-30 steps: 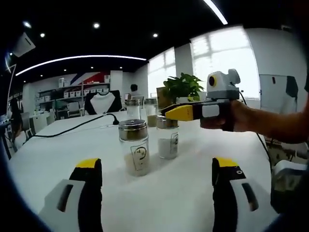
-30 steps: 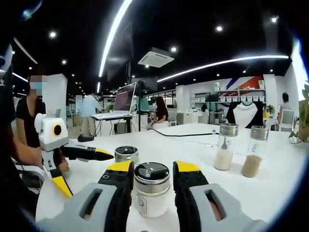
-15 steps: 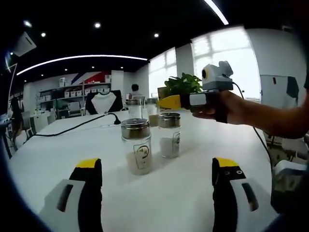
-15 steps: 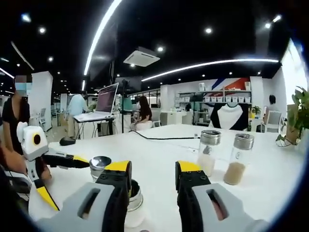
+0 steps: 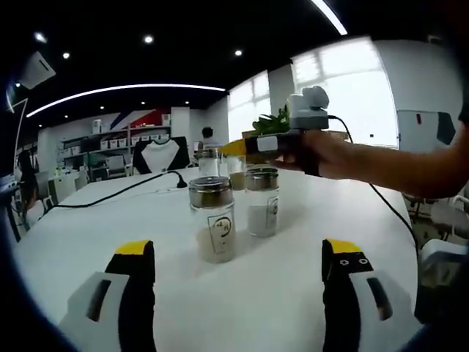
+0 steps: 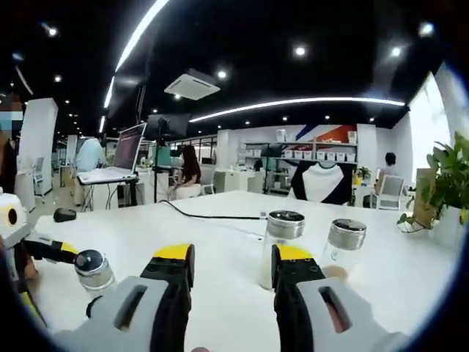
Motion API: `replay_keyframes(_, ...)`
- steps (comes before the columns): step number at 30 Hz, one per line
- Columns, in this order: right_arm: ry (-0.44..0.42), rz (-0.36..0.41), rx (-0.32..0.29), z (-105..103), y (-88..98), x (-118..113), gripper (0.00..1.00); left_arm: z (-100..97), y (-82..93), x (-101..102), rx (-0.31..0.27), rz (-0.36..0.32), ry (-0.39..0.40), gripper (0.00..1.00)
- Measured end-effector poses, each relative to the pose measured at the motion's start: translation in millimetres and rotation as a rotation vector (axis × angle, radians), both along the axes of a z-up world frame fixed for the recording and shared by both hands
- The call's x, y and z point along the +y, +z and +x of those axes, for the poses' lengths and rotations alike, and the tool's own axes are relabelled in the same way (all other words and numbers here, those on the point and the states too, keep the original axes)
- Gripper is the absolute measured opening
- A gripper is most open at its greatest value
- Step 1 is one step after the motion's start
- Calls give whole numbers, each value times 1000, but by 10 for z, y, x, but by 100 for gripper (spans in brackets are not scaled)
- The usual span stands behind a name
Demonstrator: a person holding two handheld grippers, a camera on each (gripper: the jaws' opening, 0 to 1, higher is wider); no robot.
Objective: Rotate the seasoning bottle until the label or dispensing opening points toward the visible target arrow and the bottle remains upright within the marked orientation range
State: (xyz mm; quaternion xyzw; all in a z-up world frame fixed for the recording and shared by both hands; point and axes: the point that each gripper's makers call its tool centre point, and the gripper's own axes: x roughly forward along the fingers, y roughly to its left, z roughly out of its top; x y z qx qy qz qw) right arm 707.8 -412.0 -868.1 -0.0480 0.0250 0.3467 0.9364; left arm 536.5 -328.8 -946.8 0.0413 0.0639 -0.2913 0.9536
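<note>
Seasoning bottle: clear glass cylinder, knurled metal lid, upright on table.

The right gripper hangs over the white table with its jaws apart and empty. Two upright seasoning bottles stand just past its right jaw, toward the table's far edge. A black cable trails behind them. A third bottle stands at left.
</note>
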Motion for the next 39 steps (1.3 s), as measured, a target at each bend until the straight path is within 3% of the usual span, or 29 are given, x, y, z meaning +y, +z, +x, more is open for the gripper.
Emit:
replay_keyframes(11, -101, 17, -17, 381, -10, -84, 39, 19, 8, 43, -3, 15, 5, 100)
replay_keyframes(19, -171, -11, -29, 668, -86, -91, 41, 13, 53, 104, -15, 22, 9, 100)
replay_keyframes(23, -183, 8, -27, 808, -87, -85, 42, 6, 37, 117, -8, 23, 10, 100)
replay_keyframes(39, -234, -40, 5, 1202, -193, 20, 44, 35, 104, 236, -17, 45, 35, 100)
